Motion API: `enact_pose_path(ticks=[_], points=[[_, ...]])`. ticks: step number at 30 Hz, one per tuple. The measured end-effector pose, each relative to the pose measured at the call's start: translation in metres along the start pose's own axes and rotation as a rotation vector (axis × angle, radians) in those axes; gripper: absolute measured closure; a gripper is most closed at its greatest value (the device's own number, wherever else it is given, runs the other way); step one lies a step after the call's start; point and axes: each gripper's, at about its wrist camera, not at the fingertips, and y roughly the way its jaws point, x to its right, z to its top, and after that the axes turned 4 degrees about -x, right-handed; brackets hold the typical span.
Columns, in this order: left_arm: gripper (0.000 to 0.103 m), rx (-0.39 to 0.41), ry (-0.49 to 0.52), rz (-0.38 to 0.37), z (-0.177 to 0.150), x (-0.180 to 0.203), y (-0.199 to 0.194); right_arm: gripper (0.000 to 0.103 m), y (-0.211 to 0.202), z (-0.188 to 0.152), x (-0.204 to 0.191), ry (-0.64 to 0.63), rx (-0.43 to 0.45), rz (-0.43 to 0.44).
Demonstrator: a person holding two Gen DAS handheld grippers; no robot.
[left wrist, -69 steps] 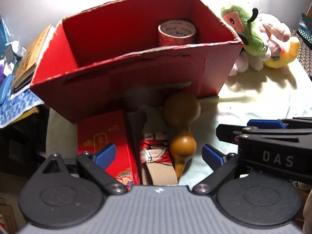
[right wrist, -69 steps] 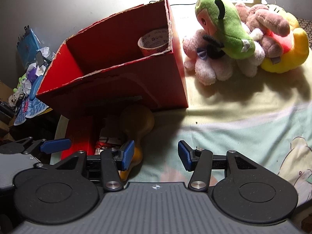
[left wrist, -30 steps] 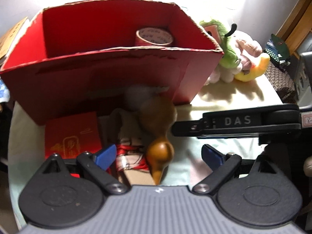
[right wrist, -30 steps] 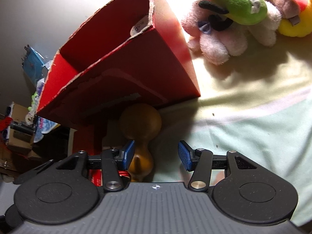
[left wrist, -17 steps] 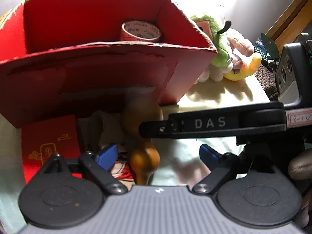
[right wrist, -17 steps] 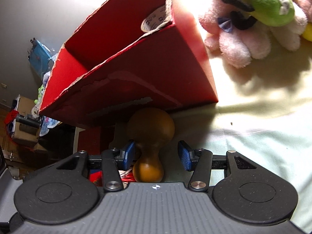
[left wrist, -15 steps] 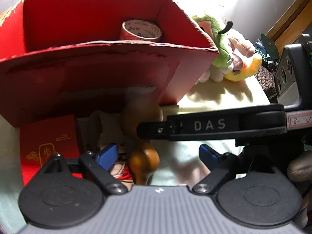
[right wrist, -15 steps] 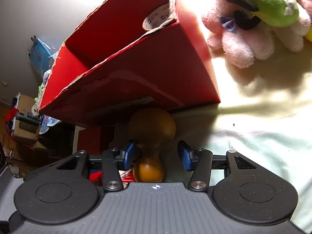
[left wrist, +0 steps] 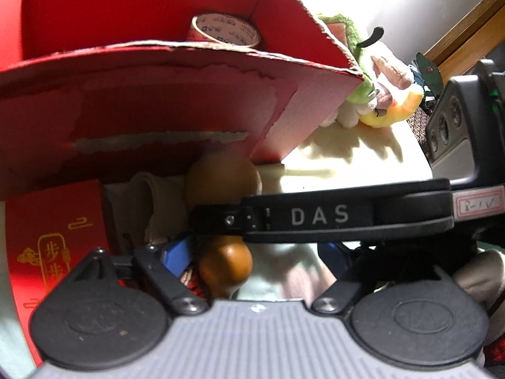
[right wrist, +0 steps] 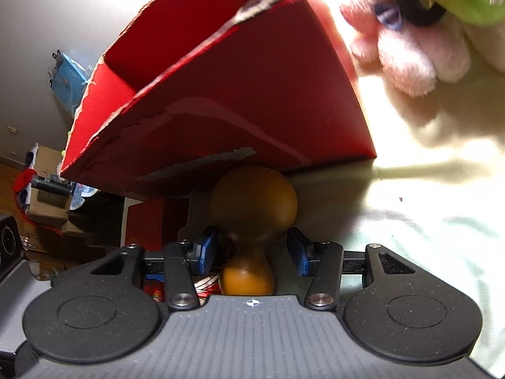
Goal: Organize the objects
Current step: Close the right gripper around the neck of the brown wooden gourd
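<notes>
A roll of printed tape sits in the red cardboard box; the right gripper, jaws closing but not yet touching, straddles the brown wooden gourd; the left gripper, likewise closing, grips nothing.

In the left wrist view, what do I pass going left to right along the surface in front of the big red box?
Flat red gift box → white cloth bundle → brown gourd, with the right gripper's arm lying across its neck → bare pale sheet.
</notes>
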Motion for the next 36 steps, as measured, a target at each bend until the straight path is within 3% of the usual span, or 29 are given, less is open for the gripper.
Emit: enact_pose_path(ticks=[11,20,28,36], points=[[0.016,-0.023,0.013,-0.026,0.002,0.001,0.007,0.071,-0.006,-0.001,0.017,0.054,-0.027,0.039],[0.011,-0.016,0.061,-0.013,0.006,0.008,0.017,0.073,-0.016,-0.004,0.025,0.102,0.001,0.033],[0.021,-0.013,0.141,0.04,0.005,0.017,0.022,0.073,-0.029,-0.005,0.04,0.149,0.03,0.022],[0.029,-0.027,0.196,0.046,0.008,0.028,0.03,0.073,-0.034,-0.005,0.046,0.162,0.043,0.013]])
